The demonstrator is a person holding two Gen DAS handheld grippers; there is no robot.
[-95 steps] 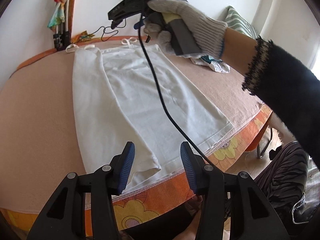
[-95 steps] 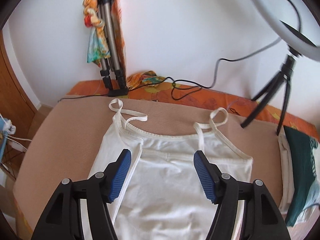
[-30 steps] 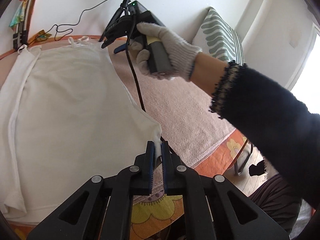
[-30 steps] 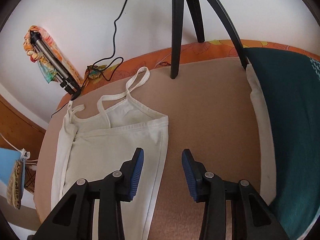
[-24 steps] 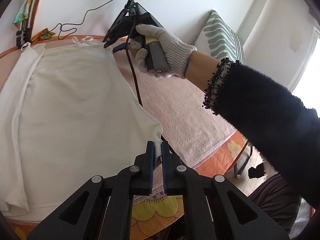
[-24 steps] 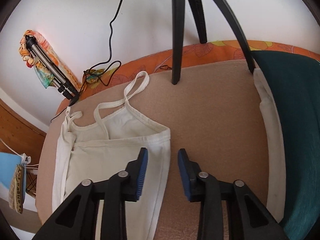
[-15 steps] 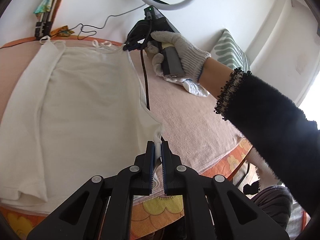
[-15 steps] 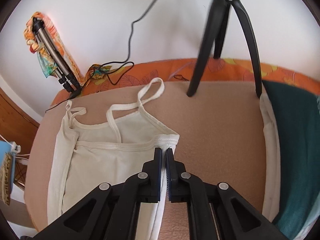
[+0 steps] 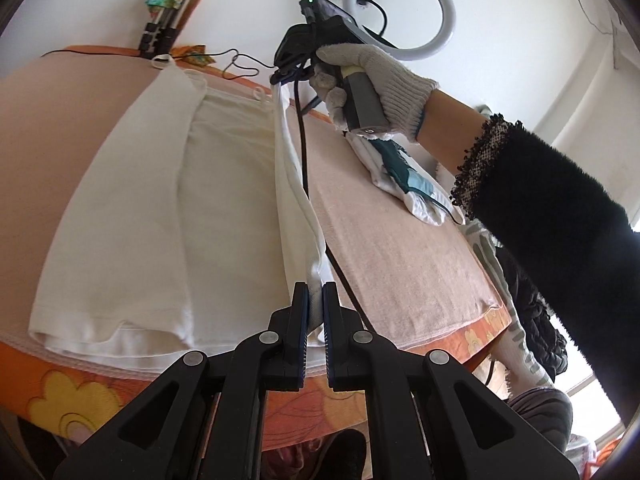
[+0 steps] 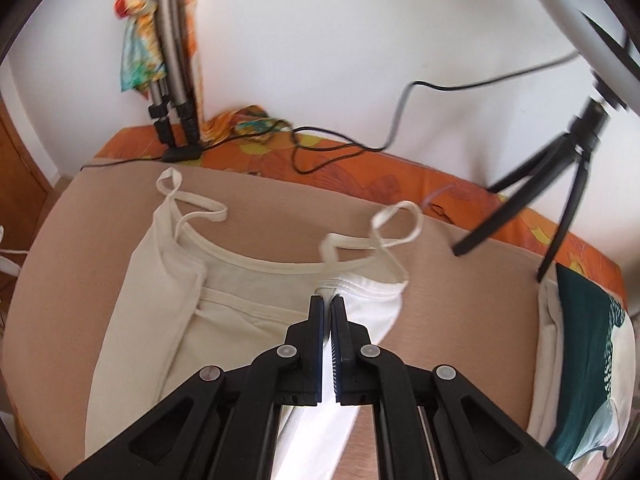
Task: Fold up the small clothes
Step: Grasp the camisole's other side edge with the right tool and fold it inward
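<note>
A white strappy top [image 9: 224,184] lies on the tan table cover [image 9: 400,240], its left side folded in. My left gripper [image 9: 315,294] is shut on the top's right bottom corner and holds it raised. My right gripper [image 10: 328,304] is shut on the top's right upper edge [image 10: 360,286] near the strap [image 10: 394,226] and lifts it. In the left wrist view the right gripper [image 9: 282,76] is held by a gloved hand, and the top's right side hangs taut between both grippers.
A folded green and white garment [image 10: 588,344] lies at the table's right side. A ring light tripod [image 10: 560,172] and a folded tripod [image 10: 172,80] with cables [image 10: 320,148] stand at the back edge. The orange flowered edge [image 9: 80,392] is in front.
The right gripper closed on the top's upper right edge. Both grippers lifted the right side off the table and carried it leftward over the top.
</note>
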